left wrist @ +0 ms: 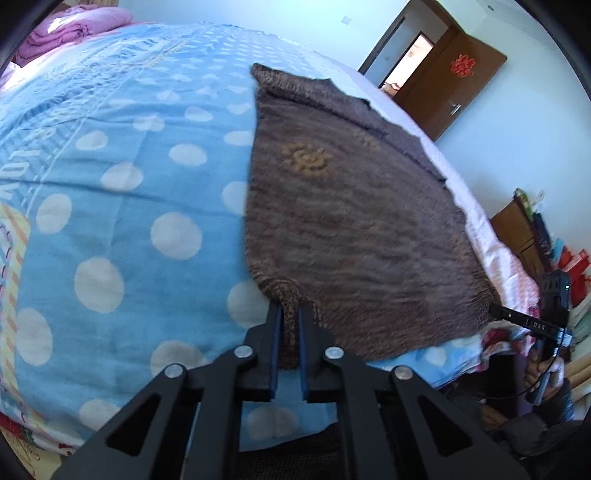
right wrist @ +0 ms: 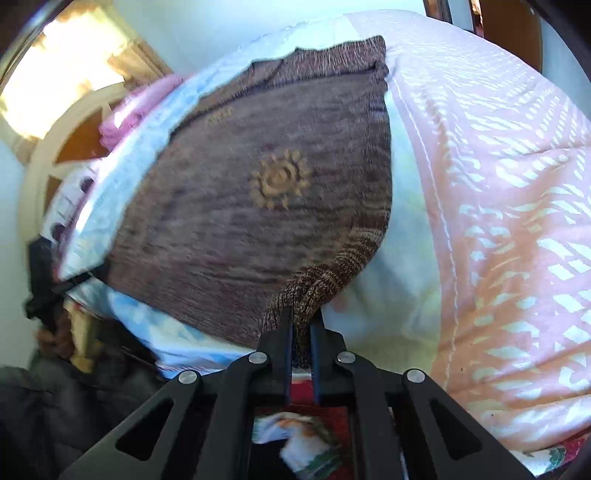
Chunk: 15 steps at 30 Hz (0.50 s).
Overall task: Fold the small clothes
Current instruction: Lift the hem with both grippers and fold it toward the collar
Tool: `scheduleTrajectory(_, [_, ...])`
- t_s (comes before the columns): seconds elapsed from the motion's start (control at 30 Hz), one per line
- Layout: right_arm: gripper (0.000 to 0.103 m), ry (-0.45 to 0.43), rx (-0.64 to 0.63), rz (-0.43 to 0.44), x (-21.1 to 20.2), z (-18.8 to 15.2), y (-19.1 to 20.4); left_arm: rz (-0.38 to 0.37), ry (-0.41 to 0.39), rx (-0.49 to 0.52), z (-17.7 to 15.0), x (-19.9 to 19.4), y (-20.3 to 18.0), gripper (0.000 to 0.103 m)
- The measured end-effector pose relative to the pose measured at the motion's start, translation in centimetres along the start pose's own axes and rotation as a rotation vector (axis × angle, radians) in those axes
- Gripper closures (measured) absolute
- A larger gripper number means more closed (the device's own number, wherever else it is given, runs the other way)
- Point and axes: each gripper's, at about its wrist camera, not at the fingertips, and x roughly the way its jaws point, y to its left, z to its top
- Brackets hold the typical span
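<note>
While one brown sweater (left wrist: 354, 221) lies flat on the bed (left wrist: 122, 206), right of centre in the left view, two grippers hold its near hem. Left gripper (left wrist: 290, 314) pinches one ribbed corner, right gripper (right wrist: 301, 319) the other. Two sun motifs (left wrist: 306, 158) show.

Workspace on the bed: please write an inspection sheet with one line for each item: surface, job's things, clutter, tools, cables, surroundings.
Surface: bed with a blue polka-dot cover; a pink patterned cover lies on the side toward the right tool.
Job's things: one brown knitted garment with a yellow sun motif, spread flat on the bed.
Clutter: pink bundled bedding at the far end.
Tools: left tool shut on the garment's near ribbed corner; right tool shut on the other near corner.
Cables: a thin black cable hangs by the right tool's handle.
Surroundings: brown open door with a red ornament; colourful items stacked beside the bed.
</note>
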Motion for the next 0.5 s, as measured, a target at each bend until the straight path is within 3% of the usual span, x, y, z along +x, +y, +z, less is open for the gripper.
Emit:
scheduleTrajectory(0.27, [0.096,-0.112,0.112,0.192,-2.6,4.7,0.2,-0.047,-0.019,0.023,5.6,-0.4,-1.4,0.097])
scheduleTrajectory(0.5, [0.096,-0.173,0.193,0.223,-1.3,10.4,-2.0,0.015,-0.073,0.058,11.7,1.5,-1.9,0.097])
